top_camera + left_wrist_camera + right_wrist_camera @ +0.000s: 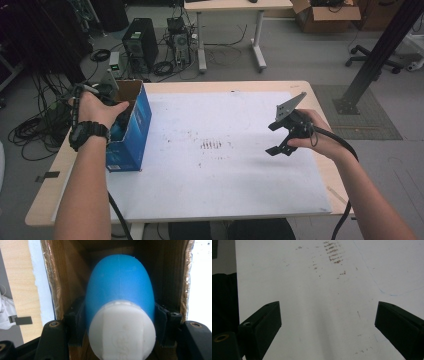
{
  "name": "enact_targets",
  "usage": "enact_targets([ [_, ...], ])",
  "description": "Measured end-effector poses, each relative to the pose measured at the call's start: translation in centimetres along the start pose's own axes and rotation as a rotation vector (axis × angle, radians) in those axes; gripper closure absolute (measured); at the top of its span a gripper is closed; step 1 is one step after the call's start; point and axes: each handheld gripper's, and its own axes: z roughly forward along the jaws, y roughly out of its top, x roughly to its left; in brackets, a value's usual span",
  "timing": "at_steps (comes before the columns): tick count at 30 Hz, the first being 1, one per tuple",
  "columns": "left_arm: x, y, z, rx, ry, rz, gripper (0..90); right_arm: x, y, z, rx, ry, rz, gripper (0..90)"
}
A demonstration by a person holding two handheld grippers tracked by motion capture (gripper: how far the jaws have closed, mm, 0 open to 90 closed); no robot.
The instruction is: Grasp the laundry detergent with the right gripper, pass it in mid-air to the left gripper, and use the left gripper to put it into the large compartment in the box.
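On table, stained white sheet.

The bottle inside the box is bright blue with a white cap (faint embossed marks on the cap's face). The cardboard box is glossy blue outside and plain brown within, its torn edges lighter tan. Both grippers, left and right, have matt black jaws; the right one carries a grey plate. A white sheet, speckled with small rows of brown smudges, covers the pale wooden table. On the left wrist sits a black watch.
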Motion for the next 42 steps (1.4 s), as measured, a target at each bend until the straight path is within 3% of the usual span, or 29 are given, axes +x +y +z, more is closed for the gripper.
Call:
enact_targets([
  [15,-0.3,-0.1,-0.4,-0.003,0.0,0.011,32.9,0.1,0.0,-0.1,0.0,0.002,-0.004,7.2],
  [21,-0.4,-0.2,-1.7,-0.029,0.0,0.026,31.7,0.2,0.1,-0.1,0.0,0.003,-0.002,7.2],
  [29,-0.7,-0.5,-4.8,-0.077,0.018,0.055,30.8,0.5,0.3,-0.4,0.0,-0.002,-0.002,7.2],
  [34,-2.4,-0.7,-6.4,-0.103,0.023,0.108,29.8,0.6,0.5,-0.8,-0.007,-0.007,-0.008,7.2],
  [42,-7.2,-0.7,-6.8,-0.11,-0.007,0.249,26.9,0.7,0.6,-1.2,-0.01,-0.015,-0.01,7.2],
])
